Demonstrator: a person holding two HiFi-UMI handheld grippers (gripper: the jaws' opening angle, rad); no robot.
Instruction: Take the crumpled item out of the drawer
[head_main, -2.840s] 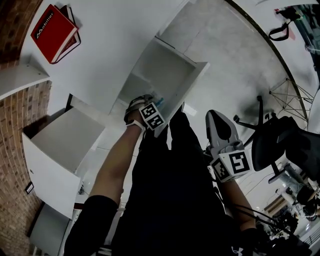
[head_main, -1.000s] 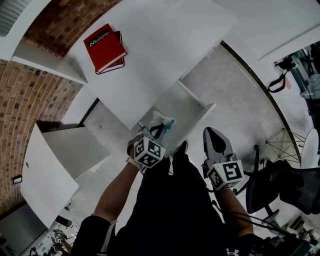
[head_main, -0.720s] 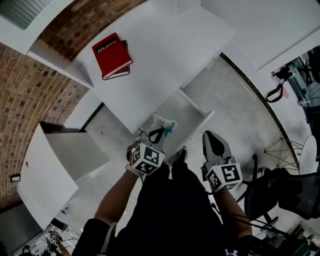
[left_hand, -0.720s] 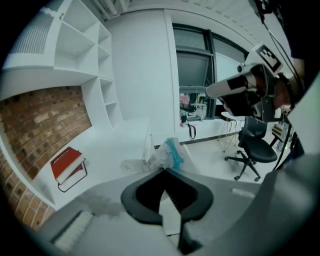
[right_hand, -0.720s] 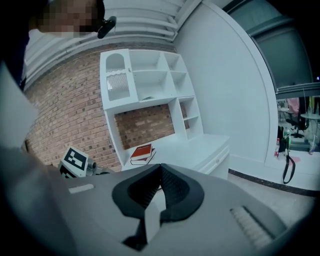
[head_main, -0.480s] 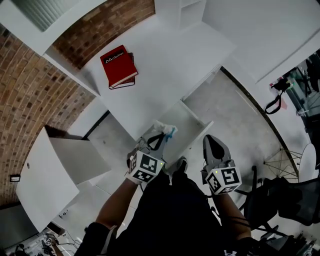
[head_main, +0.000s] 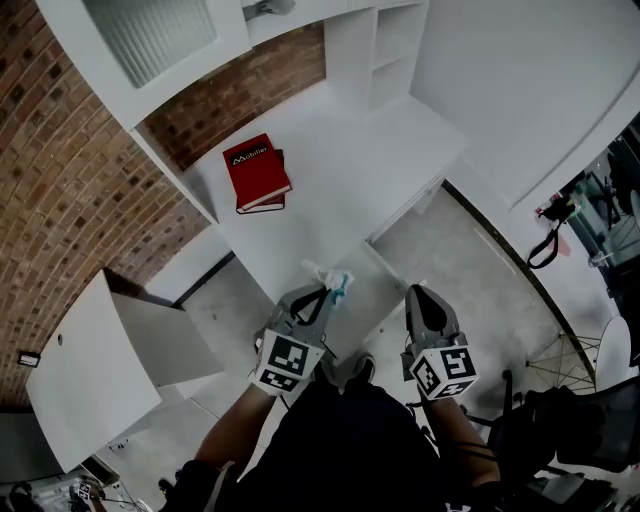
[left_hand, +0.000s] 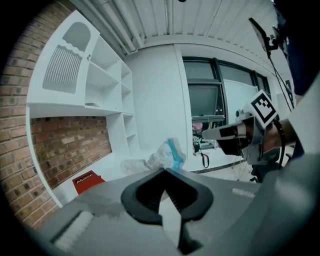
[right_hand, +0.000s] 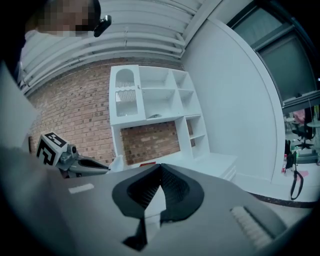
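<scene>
We look down on a white desk (head_main: 340, 180) filling the middle of the head view; a brick wall (head_main: 60, 170) runs along its ten o'clock side, and a white shelf unit (head_main: 385, 50) closes it off at twelve o'clock. Grey floor (head_main: 480, 240) lies open at three o'clock, bare as far as an office chair (head_main: 570, 420) at five o'clock. At eight o'clock a white side cabinet (head_main: 110, 350) stands pulled open, well apart from both tools. The drawer (head_main: 385, 285) under the desk's front edge is open between the two tools. A red book (head_main: 257, 172) lies flat on the desk at eleven o'clock from our left tool, well apart from it, with bare desktop between.

Our right gripper (head_main: 418, 293) sits at three o'clock from the left one, apart from it; in its own view the right gripper (right_hand: 160, 167) has its jaws pressed together on nothing. Our left gripper (head_main: 325, 293) is clenched on the crumpled item (head_main: 330, 277), which from above sits over the desk's front edge. In the left gripper view the crumpled item (left_hand: 167, 154) juts past the tips of the left gripper (left_hand: 165, 172), lifted in open air with the shelves behind it; it is white, thin and deeply wrinkled, with a light blue patch at its three o'clock side.
</scene>
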